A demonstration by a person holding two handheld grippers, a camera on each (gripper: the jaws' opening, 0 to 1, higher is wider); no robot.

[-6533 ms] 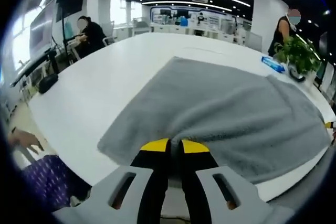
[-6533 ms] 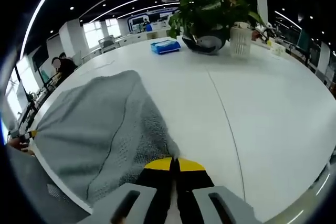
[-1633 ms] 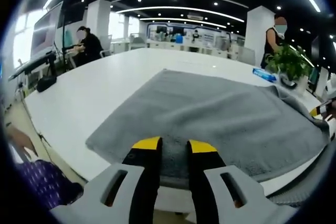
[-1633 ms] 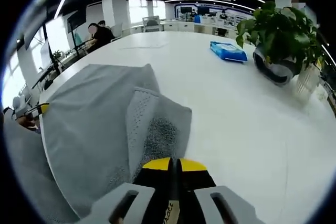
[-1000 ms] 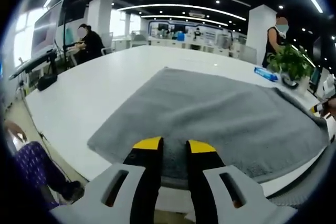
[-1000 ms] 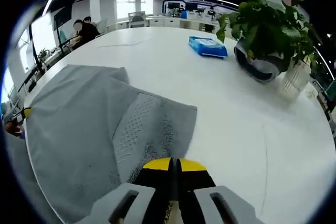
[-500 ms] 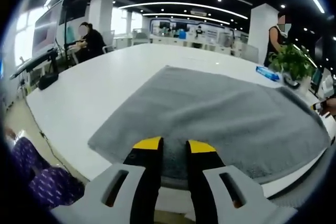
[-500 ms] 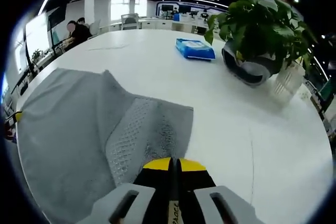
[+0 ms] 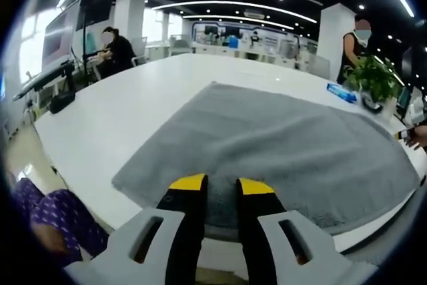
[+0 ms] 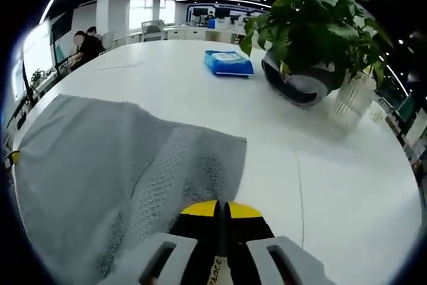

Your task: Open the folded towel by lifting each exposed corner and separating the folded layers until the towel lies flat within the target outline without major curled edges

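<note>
Left gripper view, left to right: a person's knee in purple patterned cloth (image 9: pixel 57 221) low at the left edge, off the bench. A seated person in dark clothes (image 9: pixel 115 50) at a far desk. White bench (image 9: pixel 120 118) with the grey towel (image 9: pixel 280 145) spread wide across it, near edge running along the bench's front edge, surface mostly smooth with shallow ripples. Left hand-held gripper (image 9: pixel 220 183): yellow-tipped jaws parted by a narrow gap, tips over the towel's near edge; nothing seen pinched between them. Further right, a blue packet (image 9: pixel 341 92), a potted plant (image 9: pixel 372 81) and a standing person (image 9: pixel 352 38) behind it. At the far right edge, a yellow jaw tip (image 9: pixel 402 135) of the other gripper with a hand just beside it, at the towel's right side.

Right gripper view, left to right: the same towel (image 10: pixel 87 165) covers the left half of the bench (image 10: pixel 347 185); its right part shows a waffle-textured band and a raised, slightly rumpled corner. Right hand-held gripper (image 10: pixel 219 209): jaws pressed together on the towel's near edge, cloth running straight into the tips. Beyond, the blue packet (image 10: pixel 228 63), then the potted plant (image 10: pixel 313 31) in a dark round pot, and a white ribbed cup (image 10: pixel 351 101) just beside it
</note>
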